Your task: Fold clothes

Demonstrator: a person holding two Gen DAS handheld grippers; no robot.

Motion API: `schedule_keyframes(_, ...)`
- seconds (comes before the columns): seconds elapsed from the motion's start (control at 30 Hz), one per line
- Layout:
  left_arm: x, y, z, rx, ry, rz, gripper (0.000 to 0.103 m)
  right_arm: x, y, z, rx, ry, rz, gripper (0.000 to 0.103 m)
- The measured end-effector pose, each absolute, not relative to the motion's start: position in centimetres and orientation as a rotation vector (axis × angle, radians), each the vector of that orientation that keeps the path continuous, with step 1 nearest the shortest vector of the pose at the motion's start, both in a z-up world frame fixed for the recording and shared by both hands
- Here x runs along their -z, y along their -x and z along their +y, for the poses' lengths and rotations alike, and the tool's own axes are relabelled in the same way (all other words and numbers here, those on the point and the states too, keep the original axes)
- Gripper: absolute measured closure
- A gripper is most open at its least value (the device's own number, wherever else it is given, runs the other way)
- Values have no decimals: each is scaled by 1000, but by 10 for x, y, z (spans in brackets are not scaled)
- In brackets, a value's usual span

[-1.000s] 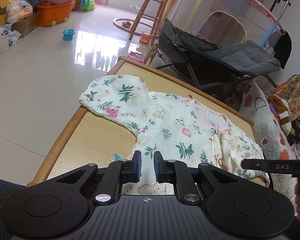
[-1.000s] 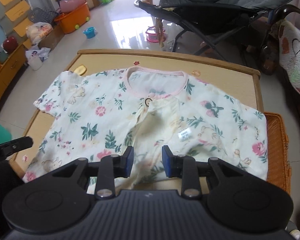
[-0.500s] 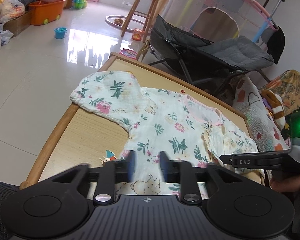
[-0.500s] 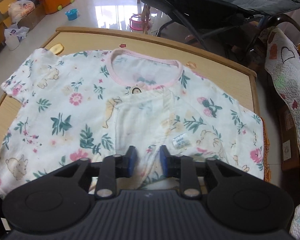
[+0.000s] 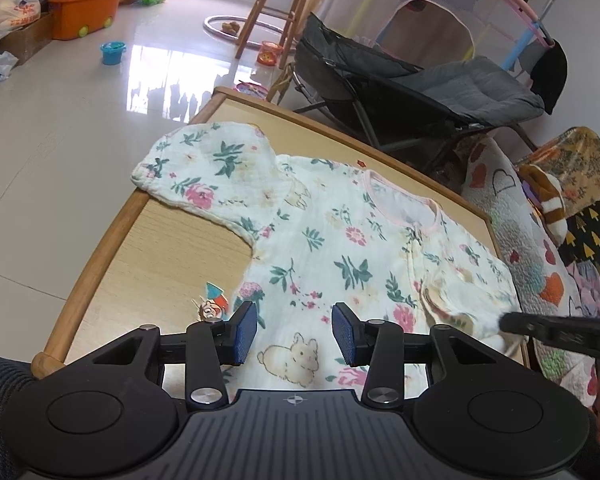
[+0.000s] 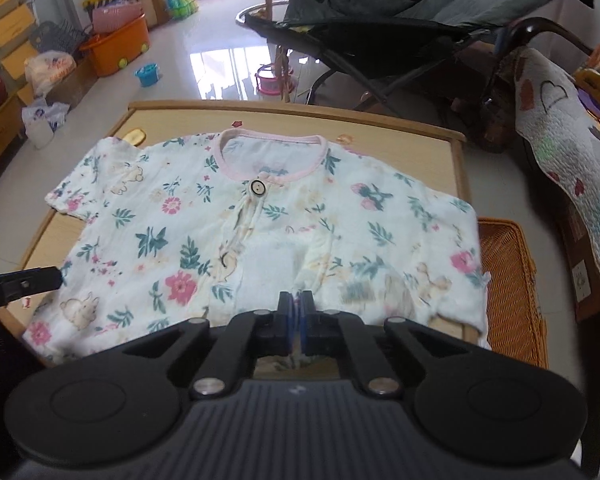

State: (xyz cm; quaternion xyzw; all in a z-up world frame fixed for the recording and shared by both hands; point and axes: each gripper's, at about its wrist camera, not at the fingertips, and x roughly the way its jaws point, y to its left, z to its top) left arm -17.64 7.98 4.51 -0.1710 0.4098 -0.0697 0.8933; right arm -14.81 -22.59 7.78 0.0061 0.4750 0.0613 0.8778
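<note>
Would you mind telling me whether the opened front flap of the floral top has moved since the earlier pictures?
Yes. The flap, earlier folded open showing its label, now lies closed toward the button. The right gripper, its jaws just closing, pinches the hem.

- We are looking into a family living room at home, with a glossy tiled floor (image 5: 60, 128) reflecting window light.
- We are seeing children's things lying about: an orange toy bin on wheels (image 5: 86, 12), a small blue bucket (image 5: 112, 47), a pink-framed mesh playpen (image 5: 472, 12).
- We are noticing a grey reclining baby seat (image 5: 440, 88) standing behind the low wooden table (image 5: 172, 248).
- We are spotting a heart-patterned quilt (image 6: 560, 148) draped at the right.
</note>
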Motion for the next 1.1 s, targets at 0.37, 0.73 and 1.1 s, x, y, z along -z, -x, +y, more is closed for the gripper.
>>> schedule_keyframes(0.37, -55, 184, 70, 169, 315, 869, 58, -75, 202, -249, -72, -108, 1003, 99)
schedule_keyframes(0.73, -58, 194, 55, 199, 268, 893, 58, -52, 235, -264, -56, -147, 1126, 99)
schedule_keyframes(1.1, -57, 197, 47, 213, 245, 915, 58, -72, 198, -250, -119, -68, 1006, 80)
